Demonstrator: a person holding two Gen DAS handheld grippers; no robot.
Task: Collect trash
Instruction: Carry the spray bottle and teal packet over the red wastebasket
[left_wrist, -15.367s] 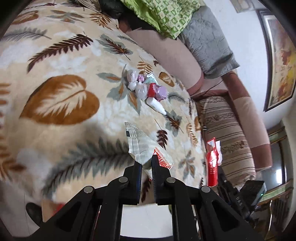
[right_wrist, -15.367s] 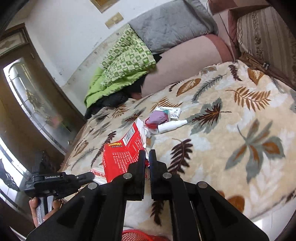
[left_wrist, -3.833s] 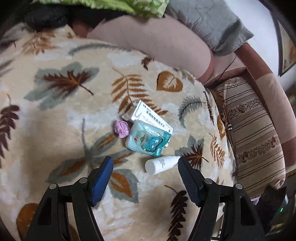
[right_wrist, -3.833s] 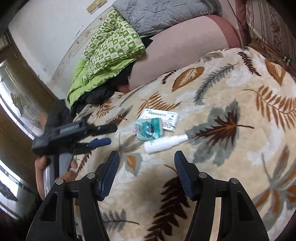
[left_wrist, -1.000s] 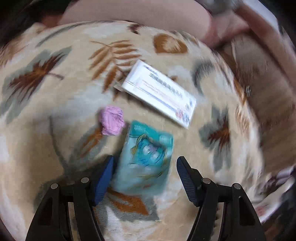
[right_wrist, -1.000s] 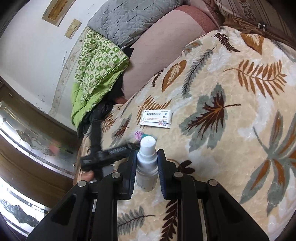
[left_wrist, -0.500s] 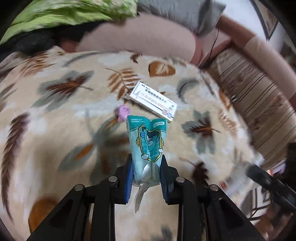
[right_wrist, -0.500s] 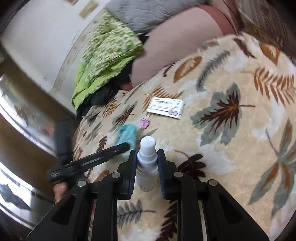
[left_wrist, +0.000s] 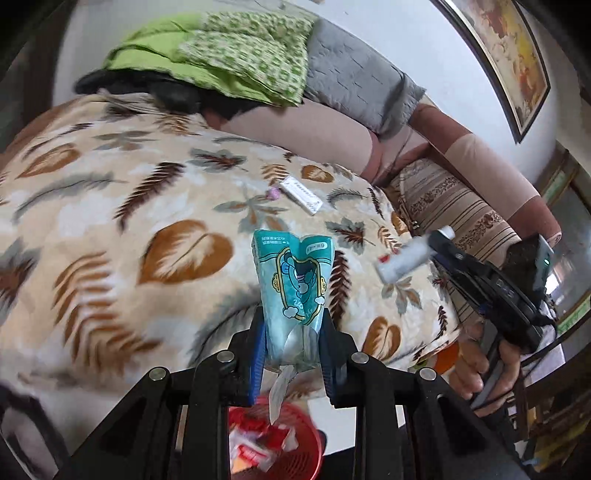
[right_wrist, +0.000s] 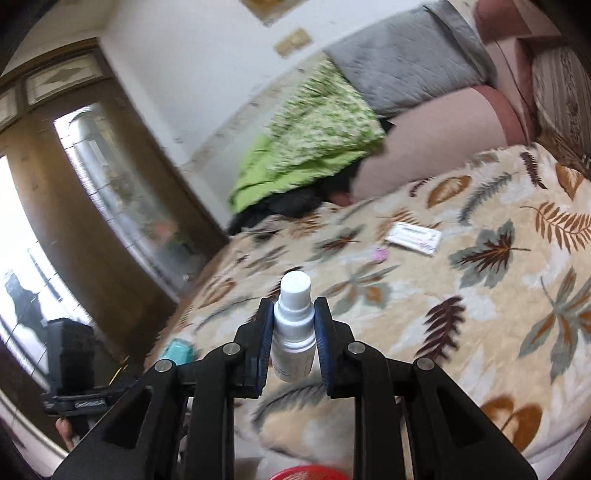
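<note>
The left gripper (left_wrist: 291, 341) pinches a teal snack packet (left_wrist: 293, 275) by its lower end, both pads pressed against the crumpled film. Gripping near one end leaves most of the packet standing free above the jaws, so it should drop cleanly once the jaws part. A loose strip of the packet hangs below the pads, directly over the red basket (left_wrist: 295, 454), which sits on the floor at the foot of the bed and already contains red and white wrappers. The packet is thus held above the collection point, not yet released.

The right gripper (right_wrist: 293, 332) is clamped on a white spray bottle (right_wrist: 293, 328). The pads bear on the cylindrical body below the shoulder, cap pointing away from the camera; this gives two flat contact lines on a rigid wall and keeps the bottle from swivelling. The rim of the red basket shows at the bottom edge of the right wrist view, just below the gripper, so this hand appears to be carrying its load toward the same bin.

Further out, on the leaf-patterned blanket (right_wrist: 498, 314) covering the bed, two items lie uncollected: a white medicine box (right_wrist: 413, 236) and, just beside it, a small pink crumpled scrap (right_wrist: 380, 254). Both lie flat and well apart from either gripper. A green quilt (left_wrist: 229, 55) and grey cushion (left_wrist: 354, 81) are piled at the far end, clear of the work area.
</note>
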